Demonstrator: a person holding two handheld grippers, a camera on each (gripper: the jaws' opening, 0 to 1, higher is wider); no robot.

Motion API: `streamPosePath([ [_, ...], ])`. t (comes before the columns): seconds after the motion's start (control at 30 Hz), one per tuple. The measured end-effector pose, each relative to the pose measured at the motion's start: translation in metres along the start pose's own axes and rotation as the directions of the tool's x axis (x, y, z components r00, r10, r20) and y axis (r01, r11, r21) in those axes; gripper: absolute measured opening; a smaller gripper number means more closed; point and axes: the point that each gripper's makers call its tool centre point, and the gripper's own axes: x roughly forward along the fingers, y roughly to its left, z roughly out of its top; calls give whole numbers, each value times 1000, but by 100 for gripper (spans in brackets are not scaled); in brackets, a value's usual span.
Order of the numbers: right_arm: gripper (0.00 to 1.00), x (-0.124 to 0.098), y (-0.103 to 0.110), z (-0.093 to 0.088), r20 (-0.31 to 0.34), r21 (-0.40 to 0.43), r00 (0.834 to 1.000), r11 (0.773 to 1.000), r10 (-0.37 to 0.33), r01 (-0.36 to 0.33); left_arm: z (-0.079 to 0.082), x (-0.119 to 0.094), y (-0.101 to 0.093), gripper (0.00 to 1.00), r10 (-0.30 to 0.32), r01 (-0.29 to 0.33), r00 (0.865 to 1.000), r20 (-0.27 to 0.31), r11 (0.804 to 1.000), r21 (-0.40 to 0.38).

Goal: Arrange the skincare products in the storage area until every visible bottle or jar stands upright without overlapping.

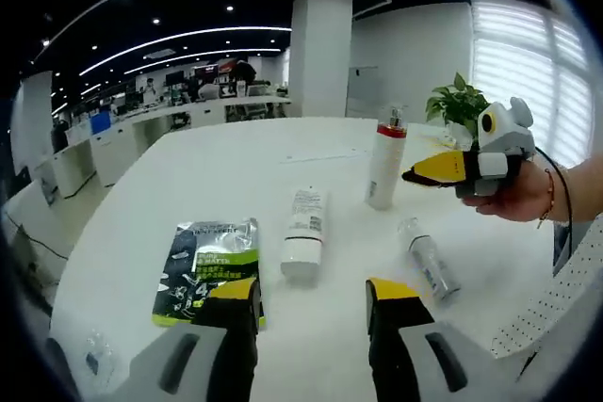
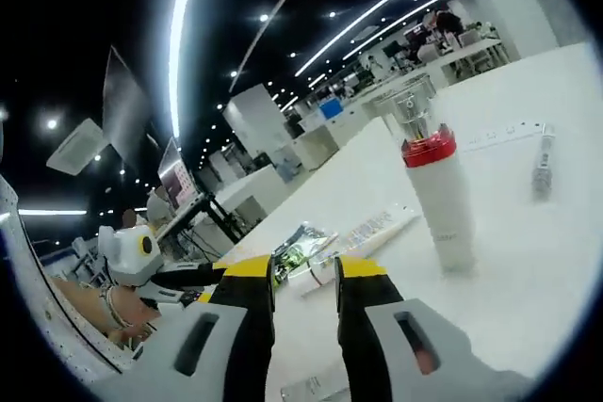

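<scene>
Upright red-collared bottle (image 1: 386, 165) mid-table (image 1: 236, 167); white tube (image 1: 304, 231) lying flat nearer, small clear bottle (image 1: 429, 261) lying toward the right edge, green pouch (image 1: 209, 268) flat to the left. Tube probably light, stiff, slick: best gripped across the middle. Left gripper (image 1: 311, 303) low over the near edge, jaws wide, empty. Right gripper (image 2: 305, 275) tilted, jaws narrow, holding nothing.

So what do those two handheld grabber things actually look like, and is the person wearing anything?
Each gripper has two black jaws with yellow tips on a grey body with slots: the left gripper and the right gripper match. Seen from the left gripper view, the right gripper carries a pale grey housing with a yellow ring. The hand holding it wears a thin bracelet, with a dark cable hanging behind.
</scene>
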Motion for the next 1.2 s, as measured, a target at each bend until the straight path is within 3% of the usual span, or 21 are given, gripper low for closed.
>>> streamPosePath([
  [0.07, 24, 2, -1, 4, 22, 28, 1000, 1000, -10, 10, 0, -1, 4, 46, 7, -7, 1000, 9, 1000, 8],
  [0.27, 24, 2, 9, 14, 51, -7, 998, 999, -43, 43, 7, 3, 14, 47, 22, -22, 999, 44, 1000, 8],
  [0.37, 23, -2, 3, 15, 44, -41, 996, 996, -81, 83, 4, 11, 16, 47, 22, -23, 999, 40, 1000, 14],
  [0.53, 23, -5, -5, 14, 39, -53, 991, 990, -130, 132, -1, 30, 12, 47, 0, 0, 1000, 5, 1000, 13],
  [0.67, 23, -6, -8, 15, 33, -66, 986, 984, -161, 163, 4, 62, 2, 47, -38, 40, 998, -44, 997, 65],
  [0.83, 22, -10, -15, 13, 28, -59, 979, 977, -202, 203, 14, 83, -1, 46, -49, 54, 997, -54, 995, 89],
  [0.87, 22, -12, -16, 11, 23, -62, 976, 975, -215, 216, 9, 88, 1, 45, -46, 56, 994, -94, 993, 106],
  [1.03, 21, -20, -23, 7, 13, -57, 969, 967, -249, 249, 1, 93, 6, 30, -45, 65, 991, -125, 985, 159],
  [1.2, 20, -20, -28, 5, 5, -53, 962, 961, -271, 271, -4, 92, 8, 27, -76, 105, 987, -141, 971, 213],
])
